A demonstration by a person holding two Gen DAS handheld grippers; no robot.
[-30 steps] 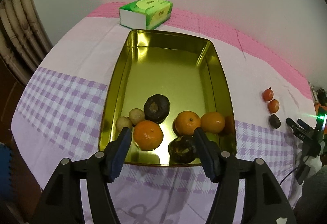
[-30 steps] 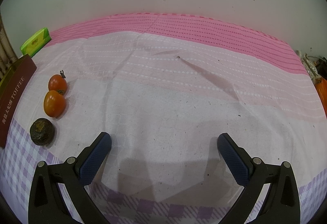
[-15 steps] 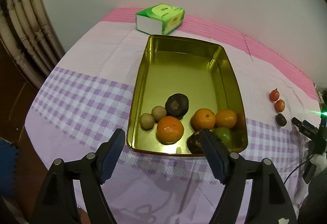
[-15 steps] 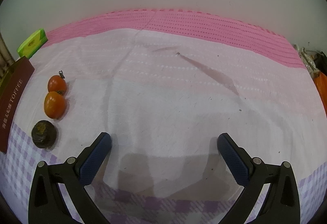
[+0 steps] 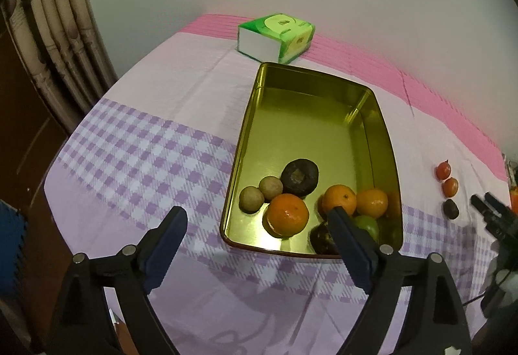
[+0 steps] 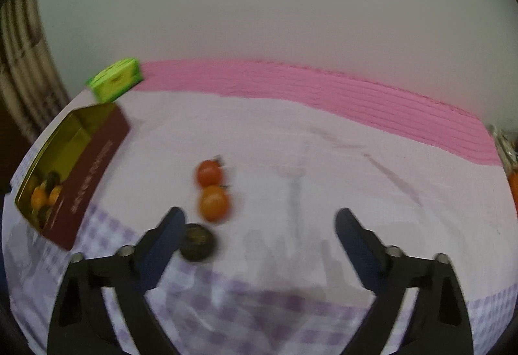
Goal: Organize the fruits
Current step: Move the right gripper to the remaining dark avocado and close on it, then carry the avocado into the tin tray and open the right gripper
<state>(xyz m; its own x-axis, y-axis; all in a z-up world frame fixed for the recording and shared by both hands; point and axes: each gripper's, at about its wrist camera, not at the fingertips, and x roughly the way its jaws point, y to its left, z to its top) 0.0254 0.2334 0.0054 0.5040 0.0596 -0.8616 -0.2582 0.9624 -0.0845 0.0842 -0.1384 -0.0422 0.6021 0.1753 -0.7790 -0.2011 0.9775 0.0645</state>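
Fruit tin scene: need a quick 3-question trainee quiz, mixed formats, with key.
1. True or false: the gold tin holds three orange citrus fruits, counted in the left wrist view.
2. How many fruits lie loose on the cloth in a row beside the tin?
A. one
B. three
C. five
3. Fill in: the green tissue box sits beyond the tin's ____ end, by the wall.

Key
1. True: three oranges, alongside dark, brownish and green fruits.
2. B: a red one, an orange one and a dark one.
3. Far.
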